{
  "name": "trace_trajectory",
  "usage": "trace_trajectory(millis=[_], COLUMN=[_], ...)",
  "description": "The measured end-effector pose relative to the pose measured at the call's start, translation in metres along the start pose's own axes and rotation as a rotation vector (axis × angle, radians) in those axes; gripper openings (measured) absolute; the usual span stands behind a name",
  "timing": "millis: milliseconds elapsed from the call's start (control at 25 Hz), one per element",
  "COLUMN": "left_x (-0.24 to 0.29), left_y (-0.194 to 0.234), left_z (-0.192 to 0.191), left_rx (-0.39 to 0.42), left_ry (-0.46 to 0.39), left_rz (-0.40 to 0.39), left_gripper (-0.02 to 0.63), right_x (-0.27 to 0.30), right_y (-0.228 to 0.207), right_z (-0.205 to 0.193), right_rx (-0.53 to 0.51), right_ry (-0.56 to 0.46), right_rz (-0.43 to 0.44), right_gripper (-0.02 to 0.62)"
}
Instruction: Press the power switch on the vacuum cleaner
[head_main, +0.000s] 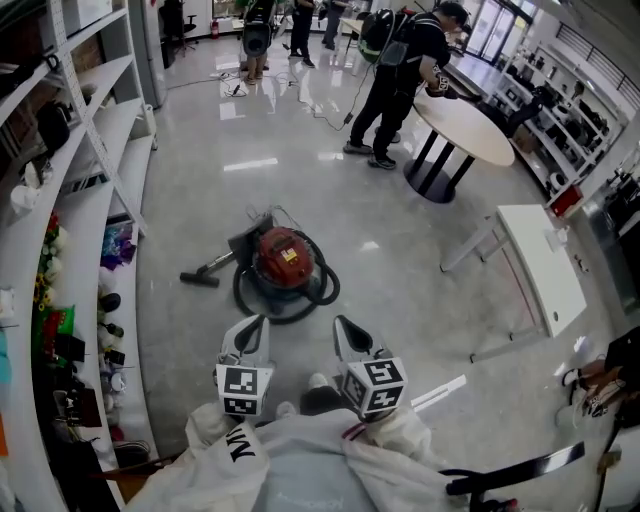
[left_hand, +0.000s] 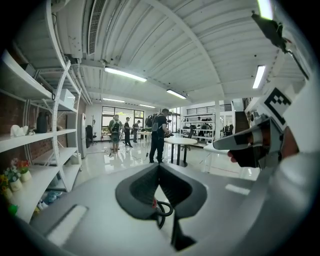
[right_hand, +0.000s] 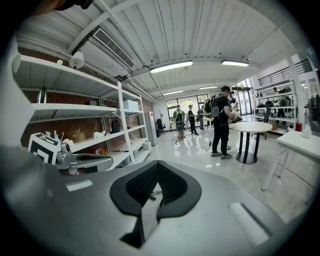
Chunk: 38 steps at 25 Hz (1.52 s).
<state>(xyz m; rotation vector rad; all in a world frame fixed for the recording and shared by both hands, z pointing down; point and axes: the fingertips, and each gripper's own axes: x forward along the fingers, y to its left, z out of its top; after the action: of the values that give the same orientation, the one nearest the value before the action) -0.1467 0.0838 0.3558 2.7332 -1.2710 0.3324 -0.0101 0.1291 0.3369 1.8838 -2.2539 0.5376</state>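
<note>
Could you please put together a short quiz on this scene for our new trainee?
1. True or false: the left hand-held gripper is touching the vacuum cleaner.
2. Where does the hose lie? A: looped around the vacuum cleaner. B: draped over a table. C: hung on a shelf.
3. Fill in the gap: the jaws of the right hand-held gripper are ____ (open or shut), with nothing between them.

Key: 1 false; 2 A; 3 shut.
</note>
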Motion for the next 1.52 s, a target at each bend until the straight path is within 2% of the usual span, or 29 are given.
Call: trace_trajectory(millis=[320, 720, 1200, 1520], left_x=[0.010, 0.045, 0.121, 0.179], left_y=[0.019, 0.030, 0.049, 0.065], left_z=[0.003, -0.002, 0.009, 0.032], left_rx=[-0.006, 0.014, 0.019, 0.015], left_ry=[-0.031, 0.019, 0.075, 0.097], left_rz=[0.048, 0.058, 0.105, 0.146], left_gripper=[0.000, 0.000, 0.000, 0.000], right_x=[0.017, 0.056, 0.127, 0.183], right_y=[-0.002, -0.029, -0.083, -0.112], right_z=[0.013, 0.011, 0.030, 0.056], right_rx=[-0.028, 0.024, 0.052, 0.048], right_ry=[-0.011, 0.002, 0.059, 0.085], right_rz=[0.020, 0.030, 0.077, 0.143], right_gripper=[0.002, 0.002, 0.002, 0.002])
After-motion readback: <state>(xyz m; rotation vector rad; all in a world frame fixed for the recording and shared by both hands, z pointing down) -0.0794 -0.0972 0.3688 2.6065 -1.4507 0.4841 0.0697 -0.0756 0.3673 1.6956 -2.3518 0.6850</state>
